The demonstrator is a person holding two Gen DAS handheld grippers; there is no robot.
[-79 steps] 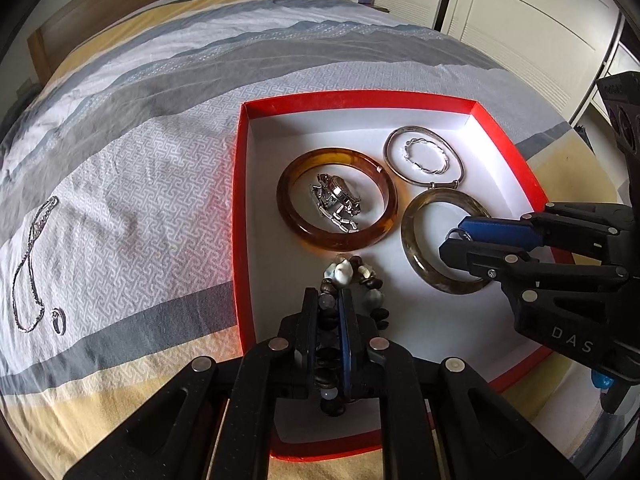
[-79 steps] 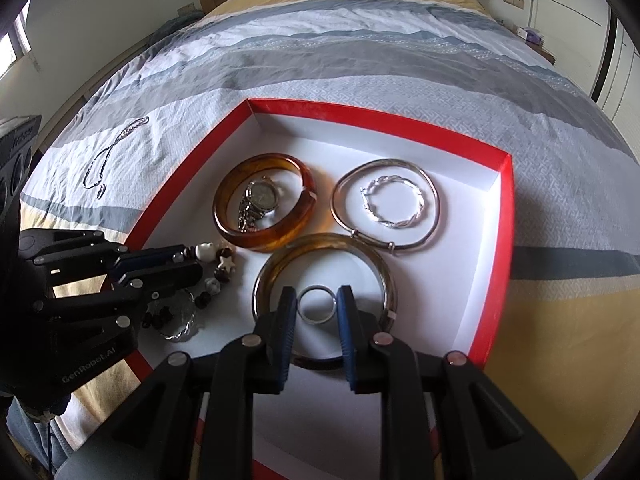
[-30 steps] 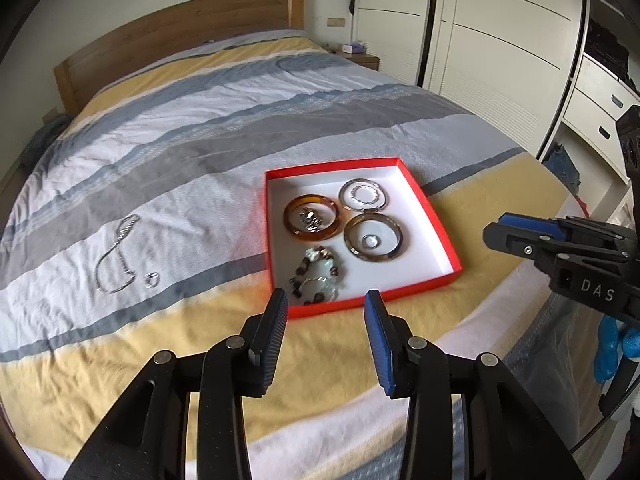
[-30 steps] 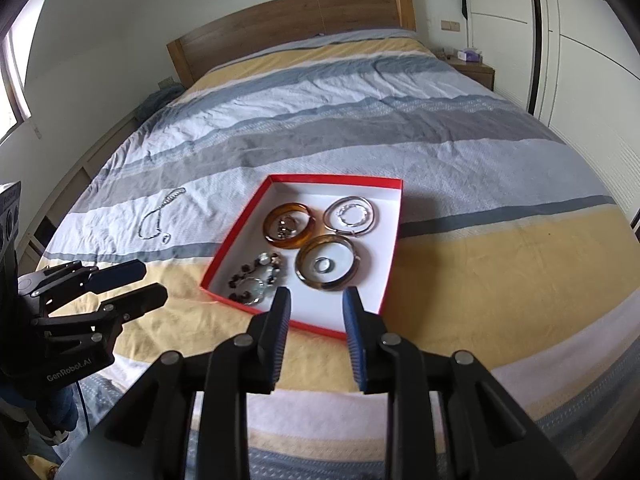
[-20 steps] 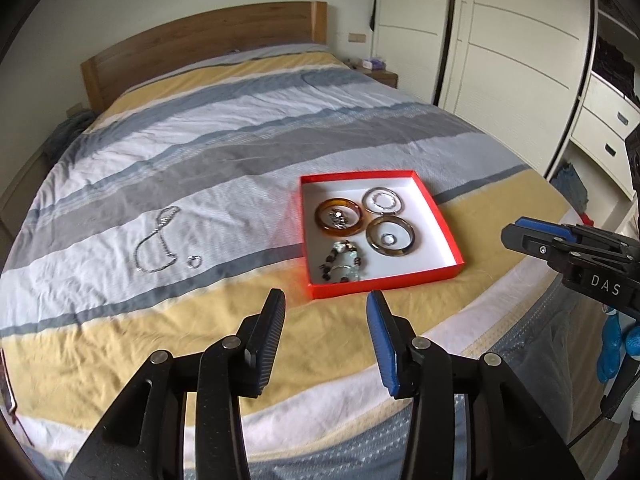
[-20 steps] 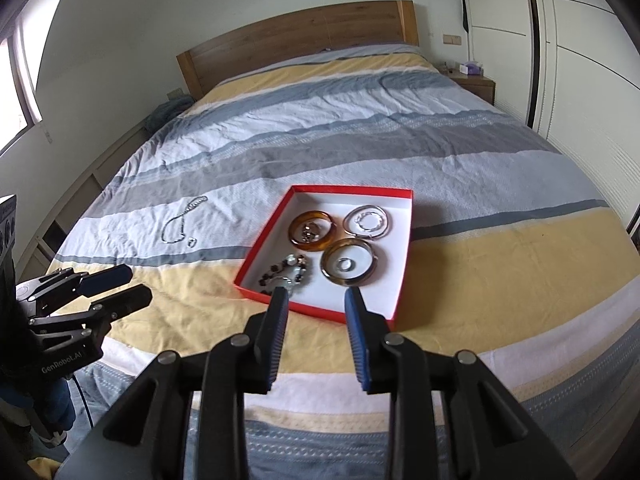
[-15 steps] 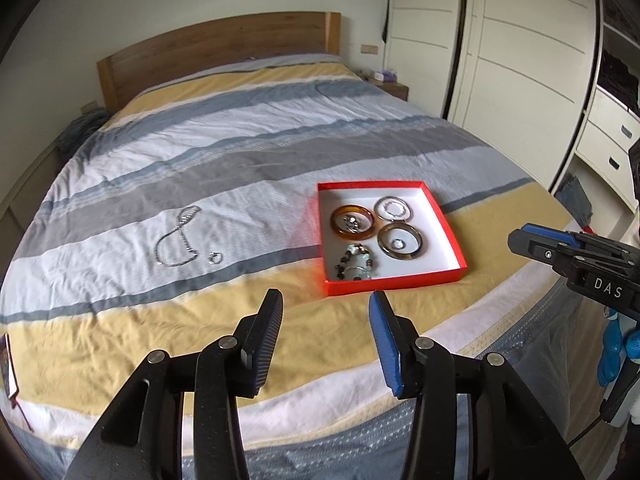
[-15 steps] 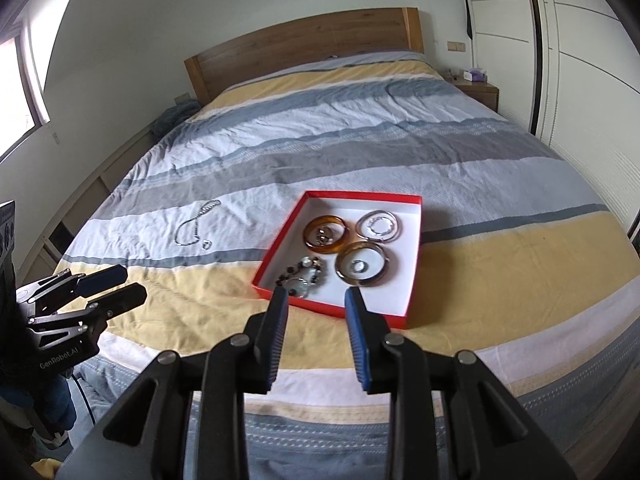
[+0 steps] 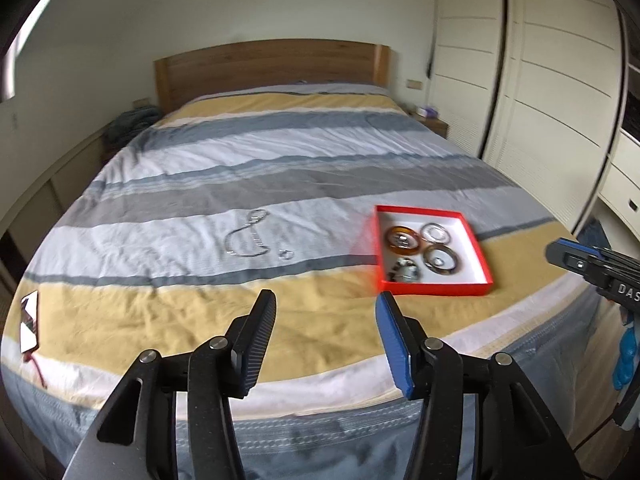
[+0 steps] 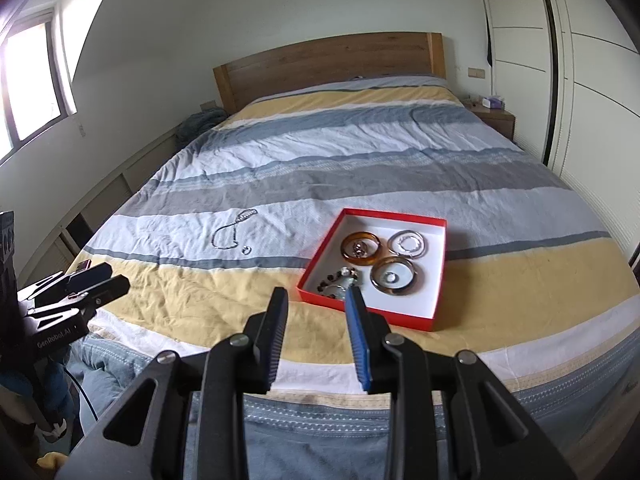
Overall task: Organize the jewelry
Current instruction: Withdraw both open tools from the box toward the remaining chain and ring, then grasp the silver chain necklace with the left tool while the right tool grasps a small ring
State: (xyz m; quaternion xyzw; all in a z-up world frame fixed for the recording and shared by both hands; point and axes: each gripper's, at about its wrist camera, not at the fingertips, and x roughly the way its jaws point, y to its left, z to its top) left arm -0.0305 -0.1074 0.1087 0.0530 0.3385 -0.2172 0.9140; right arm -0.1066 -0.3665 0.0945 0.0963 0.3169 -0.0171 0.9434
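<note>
Silver is the material of what remains loose: a thin chain necklace [image 9: 249, 236] and a small ring [image 9: 287, 255] lie on the white stripe of the bedspread [image 9: 168, 312], left of the middle of the bed, and outside the red box [image 9: 478, 258].

The step in hand seems to be the fetching of this chain. To do it well, I think the tongs should come down on one strand where the chain lies flat, close gently so that the cloth is not caught too, and lift slowly, because the loose end will swing and may tangle. The ring beside it is tiny and probably needs its own careful pinch.

From left to right: the left gripper [image 9: 325, 334] hangs over the foot edge of the bed with its fingers spread wide and nothing between them. The chain lies well beyond its tips, toward the headboard and slightly left. The box lies to the right, near the right edge of the bed, with an amber bangle [image 10: 360, 250], a silver bangle [image 10: 408, 245], a darker bangle [image 10: 394, 277] and a beaded bracelet [image 10: 339, 278] inside.

The right gripper [image 10: 317, 332] is also spread and empty; the box is just beyond its tips, the chain well apart to the left.
</note>
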